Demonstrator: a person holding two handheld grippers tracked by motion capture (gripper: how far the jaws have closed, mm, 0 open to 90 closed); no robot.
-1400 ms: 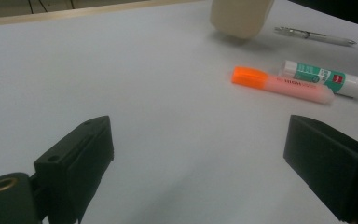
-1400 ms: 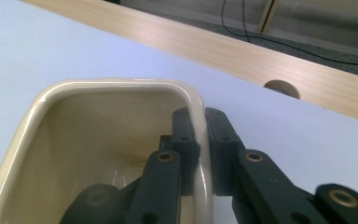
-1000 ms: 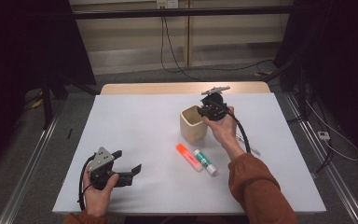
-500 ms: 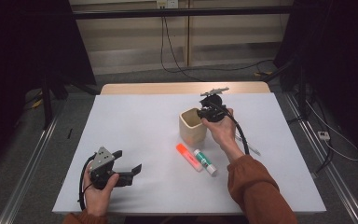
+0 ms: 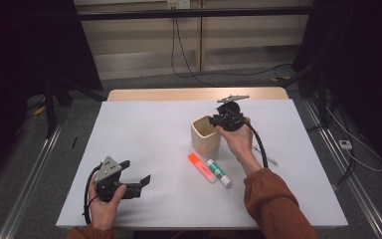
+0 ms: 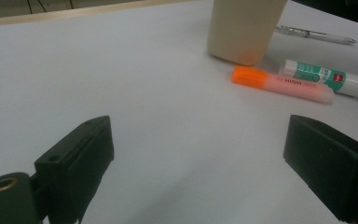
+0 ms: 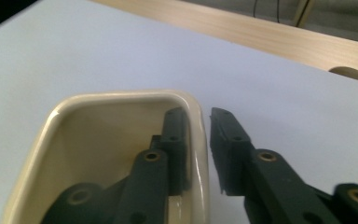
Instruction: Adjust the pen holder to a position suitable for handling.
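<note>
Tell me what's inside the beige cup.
One jaw of the right gripper reaches inside the beige cup, the other outside its wall. That jaw hides part of the bottom; nothing else shows.

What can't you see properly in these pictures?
- Bottom of the cup, right gripper view: the right tool and the picture edge hide it.
- Glue stick label, high view: too small to read.
- Pen, high view: partly behind the person's wrist.
- Cup top, left gripper view: cut off by the upper edge.
- Left tool: jaws cut off below.
</note>
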